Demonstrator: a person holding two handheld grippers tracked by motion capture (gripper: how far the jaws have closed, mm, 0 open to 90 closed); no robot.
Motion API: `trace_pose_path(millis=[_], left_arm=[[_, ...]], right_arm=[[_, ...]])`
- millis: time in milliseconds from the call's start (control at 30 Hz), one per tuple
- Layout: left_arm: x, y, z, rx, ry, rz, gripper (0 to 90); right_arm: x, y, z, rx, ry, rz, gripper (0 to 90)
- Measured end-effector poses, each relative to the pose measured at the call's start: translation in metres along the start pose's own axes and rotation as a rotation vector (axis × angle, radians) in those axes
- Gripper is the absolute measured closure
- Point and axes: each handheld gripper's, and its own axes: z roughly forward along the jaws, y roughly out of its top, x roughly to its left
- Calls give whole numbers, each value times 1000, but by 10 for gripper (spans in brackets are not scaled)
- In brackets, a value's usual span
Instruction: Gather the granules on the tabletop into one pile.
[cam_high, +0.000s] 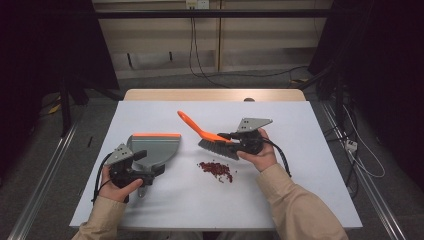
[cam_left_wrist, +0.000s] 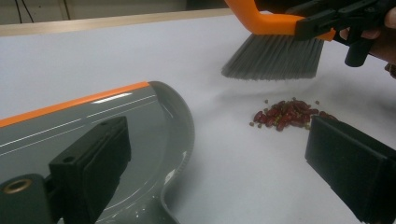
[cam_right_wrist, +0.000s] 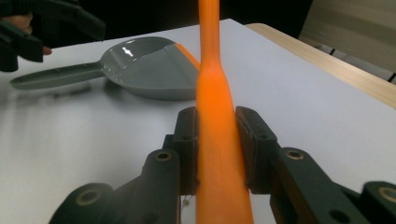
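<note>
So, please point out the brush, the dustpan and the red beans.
brush (cam_high: 218, 148), high view, on its grey bristles.
dustpan (cam_high: 155, 147), high view, on its grey tray.
red beans (cam_left_wrist: 286, 113), left gripper view, middle of the pile.

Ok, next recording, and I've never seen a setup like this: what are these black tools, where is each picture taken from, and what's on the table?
A person sits at a white table holding a black two-jaw gripper in each hand. The high view looks down from above; the other two come from cameras riding on the grippers. The right gripper is shut on the orange handle of a grey-bristled hand brush, held above a small pile of dark red beans. The left gripper stands open by the handle of a grey plastic dustpan with an orange lip, which lies flat on the table.
</note>
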Motion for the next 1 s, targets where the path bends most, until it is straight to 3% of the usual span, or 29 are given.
trace_pose_path(millis=[167, 267, 367, 500, 633, 700, 767, 867, 900, 967, 1000], left_arm=[[-1, 0, 0, -2, -11, 2, 68], [-3, 1, 1, -6, -19, 3, 68], [-4, 2, 2, -8, -30, 8, 68], [-7, 2, 3, -4, -41, 14, 68], [-9, 4, 3, -12, -45, 16, 69], [-9, 4, 2, -17, -43, 19, 69], [-9, 4, 1, -18, -44, 17, 68], [-9, 4, 0, -20, -44, 15, 68], [-9, 4, 0, -21, -42, 16, 69], [-9, 4, 0, -25, -43, 13, 68], [-9, 4, -1, -26, -41, 12, 69]], right_arm=[[0, -3, -10, 5, -118, 86, 712], [5, -10, -19, 14, -207, 113, 712], [10, -20, -27, 23, -261, 139, 712], [17, -30, -36, 40, -294, 142, 711], [22, -33, -40, 71, -327, 182, 706], [23, -30, -40, 104, -351, 184, 692], [24, -25, -38, 139, -353, 207, 616], [27, -14, -35, 176, -366, 192, 605], [27, -11, -33, 201, -361, 197, 615], [27, -5, -28, 261, -399, 191, 615], [26, -3, -26, 279, -391, 199, 642]])
